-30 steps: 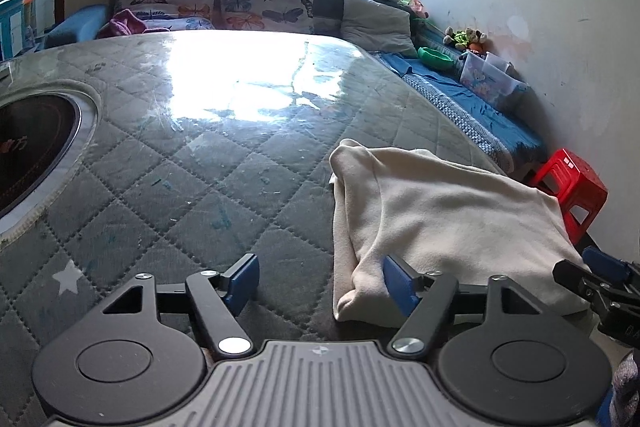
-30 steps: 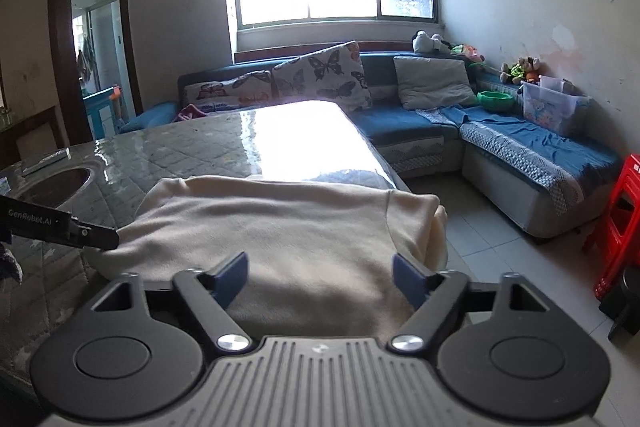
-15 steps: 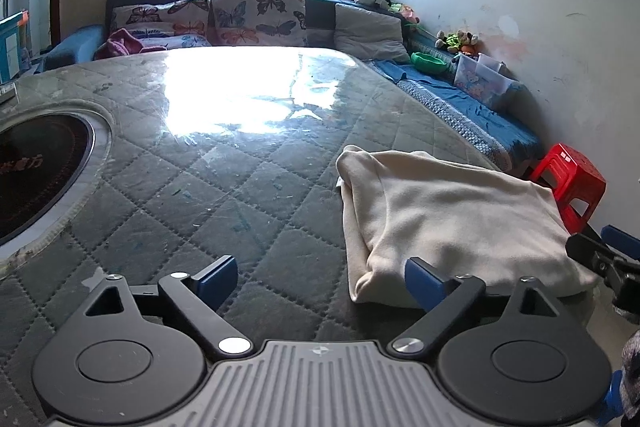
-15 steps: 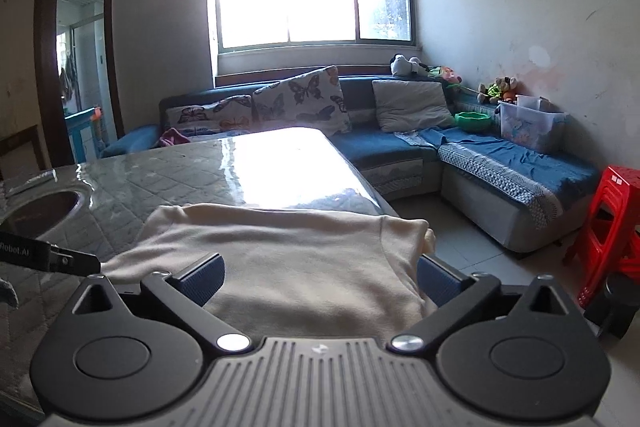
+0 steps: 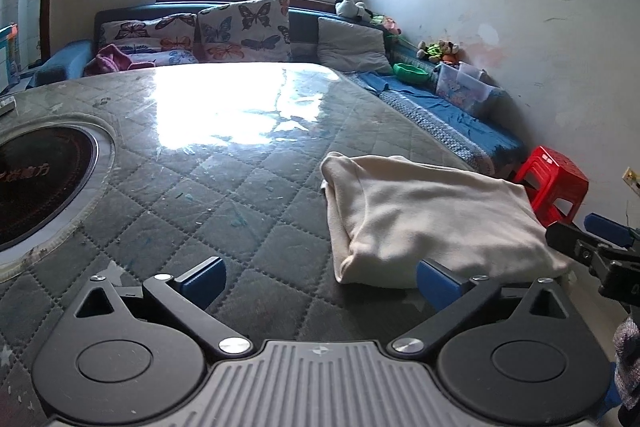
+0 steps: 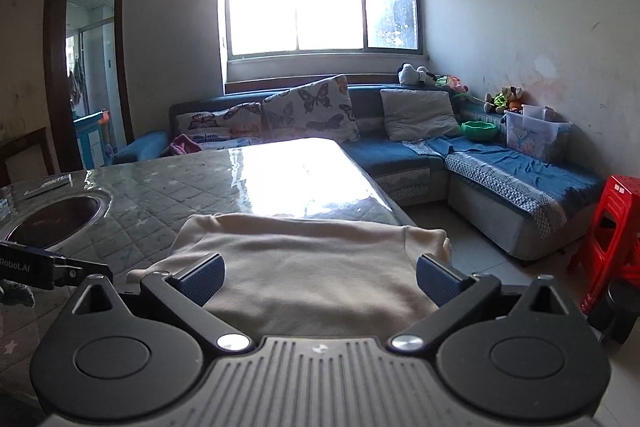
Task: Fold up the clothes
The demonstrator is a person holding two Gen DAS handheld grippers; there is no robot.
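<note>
A cream garment (image 5: pixel 432 219) lies folded into a compact rectangle at the near right corner of the quilted table (image 5: pixel 192 163); it also fills the middle of the right wrist view (image 6: pixel 304 267). My left gripper (image 5: pixel 320 281) is open and empty, above the table just left of the garment's near corner. My right gripper (image 6: pixel 320 277) is open and empty, held over the garment's near edge; it shows at the right edge of the left wrist view (image 5: pixel 600 255).
A round black cooktop (image 5: pixel 36 179) is set into the table at the left. A blue corner sofa (image 6: pixel 500 179) with butterfly cushions runs behind and to the right. A red plastic stool (image 6: pixel 612 239) stands on the floor by the right wall.
Both grippers have opened wider and drawn back and up from the garment. The garment has stayed folded in place.
</note>
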